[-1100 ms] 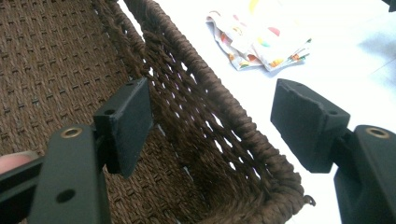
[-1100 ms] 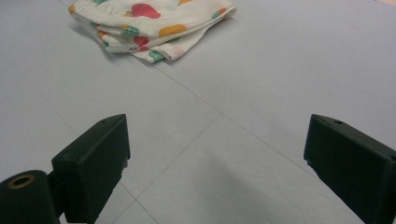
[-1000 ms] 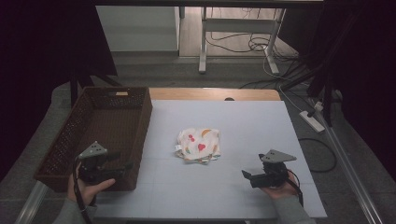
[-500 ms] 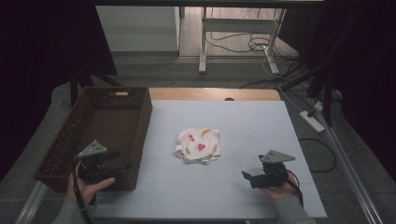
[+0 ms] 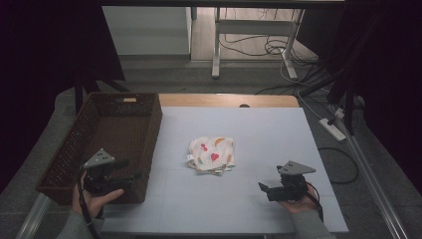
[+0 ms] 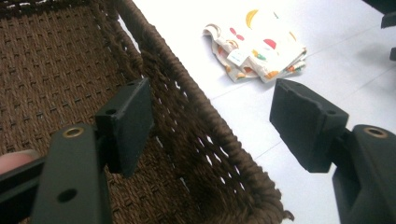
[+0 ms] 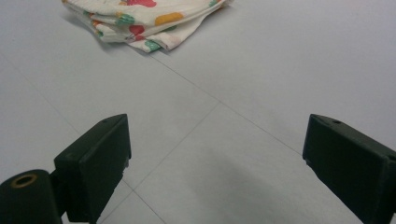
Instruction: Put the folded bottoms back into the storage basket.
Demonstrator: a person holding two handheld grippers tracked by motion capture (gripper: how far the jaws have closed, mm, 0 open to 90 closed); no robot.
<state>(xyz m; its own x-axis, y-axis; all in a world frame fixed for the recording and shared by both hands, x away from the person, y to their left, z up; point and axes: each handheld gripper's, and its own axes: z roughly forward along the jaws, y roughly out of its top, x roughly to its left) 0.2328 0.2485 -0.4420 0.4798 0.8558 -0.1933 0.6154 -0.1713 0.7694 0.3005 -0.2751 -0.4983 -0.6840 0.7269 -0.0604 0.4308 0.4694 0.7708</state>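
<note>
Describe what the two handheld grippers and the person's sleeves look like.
Both the left gripper and right gripper are black, with blocky rectangular jaws, brass-ringed screw holes and a grey three-cornered plate on top. A black cable trails from each. The sleeves look grey.

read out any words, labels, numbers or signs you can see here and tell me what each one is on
No text here can be read.
The small white tag on the folded printed cloth: too small and blurred to read.
The pale patch on the far wall of the wicker basket: nothing on it can be made out.
The cloth's print is coloured shapes, not letters.
</note>
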